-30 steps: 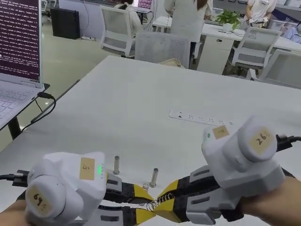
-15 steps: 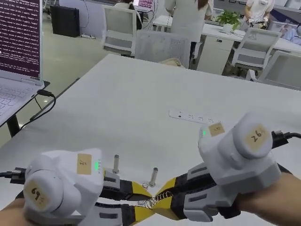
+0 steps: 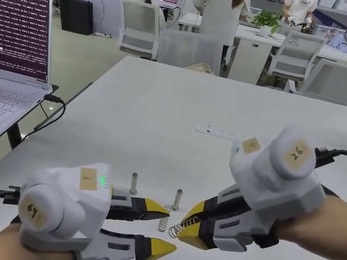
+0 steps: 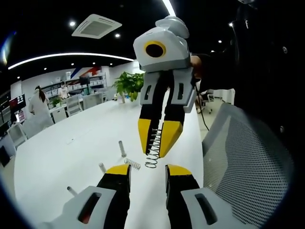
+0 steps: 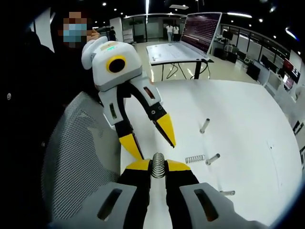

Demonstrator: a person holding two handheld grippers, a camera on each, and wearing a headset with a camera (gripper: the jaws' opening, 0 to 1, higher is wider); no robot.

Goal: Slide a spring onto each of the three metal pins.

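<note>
My right gripper [image 5: 158, 168] is shut on a small steel spring [image 5: 158, 164], which sticks out from its yellow jaw tips [image 3: 183, 226] just above the white table [image 3: 162, 119]. Facing it, my left gripper [image 4: 148, 171] stands open with nothing between its jaws, its tips close to the spring's free end [image 4: 151, 160]. A second spring [image 3: 161, 224] lies loose on the table below the two grippers. Two upright metal pins [image 3: 134, 183] [image 3: 177, 199] stand just beyond the grippers. A third pin [image 5: 228, 192] lies nearer the table edge in the right gripper view.
A white power strip [image 3: 219, 133] lies across the middle of the table. An open laptop [image 3: 21, 49] with its cable [image 3: 54, 116] sits on a separate desk at the left. Office chairs [image 3: 187, 51] and people stand beyond the far edge.
My left gripper's jaws have spread apart and drawn back to the left, away from the spring held by the right gripper. The right gripper has stayed put with its spring.
</note>
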